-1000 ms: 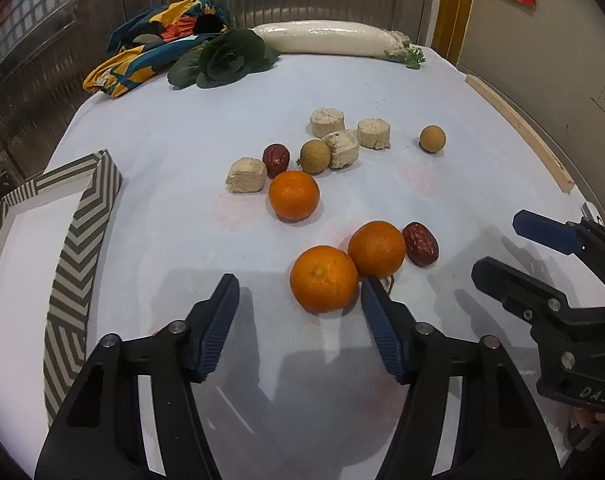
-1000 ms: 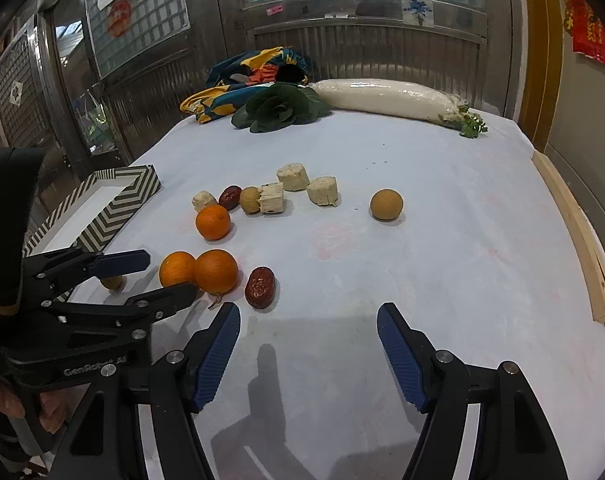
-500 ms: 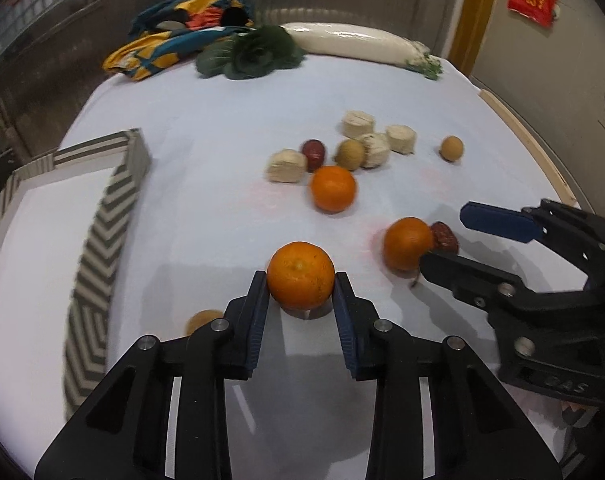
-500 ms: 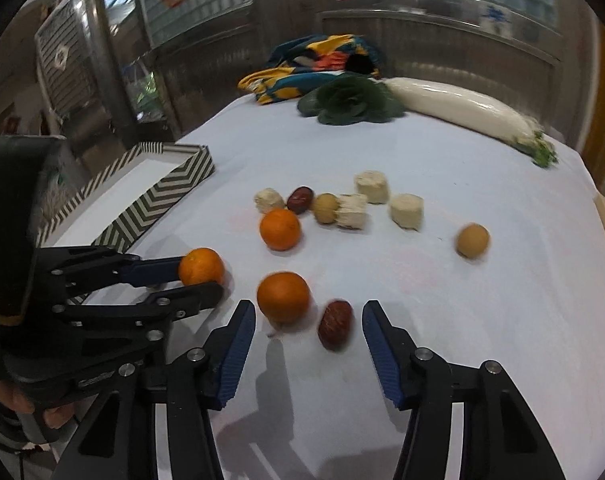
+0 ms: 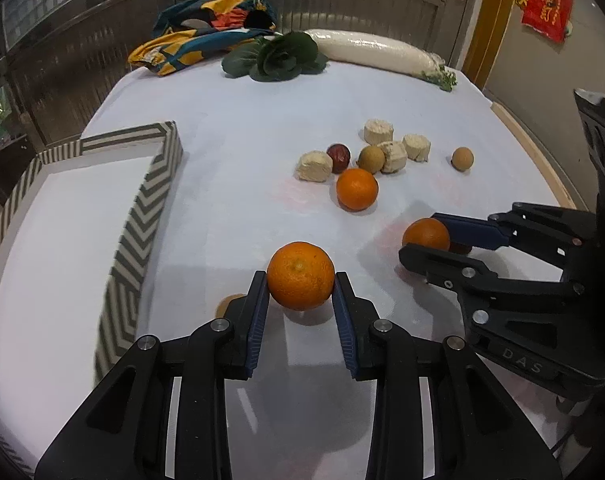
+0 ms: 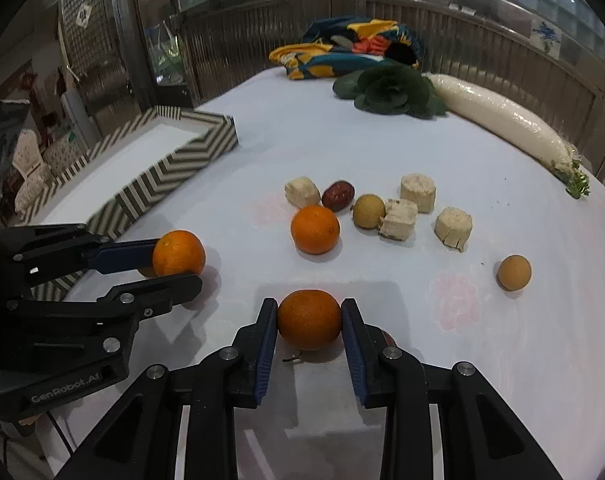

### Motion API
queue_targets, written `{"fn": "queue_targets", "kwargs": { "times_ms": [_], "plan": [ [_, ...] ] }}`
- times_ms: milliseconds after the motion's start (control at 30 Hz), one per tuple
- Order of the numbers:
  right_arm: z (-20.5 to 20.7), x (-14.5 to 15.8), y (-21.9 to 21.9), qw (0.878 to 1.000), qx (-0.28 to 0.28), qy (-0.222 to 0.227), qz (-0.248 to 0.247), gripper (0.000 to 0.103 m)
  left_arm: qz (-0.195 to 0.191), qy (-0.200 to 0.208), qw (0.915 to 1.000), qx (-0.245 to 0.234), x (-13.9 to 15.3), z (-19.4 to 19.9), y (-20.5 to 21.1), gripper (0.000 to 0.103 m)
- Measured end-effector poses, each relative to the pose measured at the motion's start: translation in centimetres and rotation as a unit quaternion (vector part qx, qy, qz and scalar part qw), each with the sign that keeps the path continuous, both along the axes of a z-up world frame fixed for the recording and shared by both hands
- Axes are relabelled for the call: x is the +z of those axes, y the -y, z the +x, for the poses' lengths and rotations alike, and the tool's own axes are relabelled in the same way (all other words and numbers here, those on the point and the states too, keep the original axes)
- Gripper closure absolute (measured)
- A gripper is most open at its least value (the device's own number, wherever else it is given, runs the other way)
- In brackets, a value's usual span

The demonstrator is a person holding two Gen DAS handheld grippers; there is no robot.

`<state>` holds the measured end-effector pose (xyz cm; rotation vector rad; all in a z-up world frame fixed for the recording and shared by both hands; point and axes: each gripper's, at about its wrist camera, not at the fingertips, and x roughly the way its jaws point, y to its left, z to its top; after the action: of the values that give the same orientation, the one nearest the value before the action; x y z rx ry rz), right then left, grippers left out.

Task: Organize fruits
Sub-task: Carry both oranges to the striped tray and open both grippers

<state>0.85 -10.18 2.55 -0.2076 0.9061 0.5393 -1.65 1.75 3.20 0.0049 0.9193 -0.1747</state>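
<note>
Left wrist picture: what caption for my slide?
Left tongs grip an orange beside the striped tray; right tongs grip another.

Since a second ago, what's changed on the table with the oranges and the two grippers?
Both grippers closed on oranges: the left gripper now clamps the near orange, carried toward the striped tray; the right gripper has just closed on the second orange. The third orange, dates and other pieces stayed put.

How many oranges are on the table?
3: one orange in the left tool, another orange in the right tool, and a loose orange on the cloth beyond. More could be hidden.
</note>
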Motion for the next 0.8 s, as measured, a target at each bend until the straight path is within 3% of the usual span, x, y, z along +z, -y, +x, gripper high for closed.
{"fn": "queue_targets", "kwargs": {
  "times_ms": [333,800],
  "plan": [
    [-0.6,2.6,-2.3,0.999,0.008,0.025,0.037,0.072,0.012,0.016,0.9993,0.032,2.5,-0.8,-2.7,0.072],
    [0.3,5.2,-10.0,0.996,0.066,0.037,0.051,0.072,0.013,0.017,0.9961,0.086,5.4,0.1,-9.8,0.072]
  ]
}}
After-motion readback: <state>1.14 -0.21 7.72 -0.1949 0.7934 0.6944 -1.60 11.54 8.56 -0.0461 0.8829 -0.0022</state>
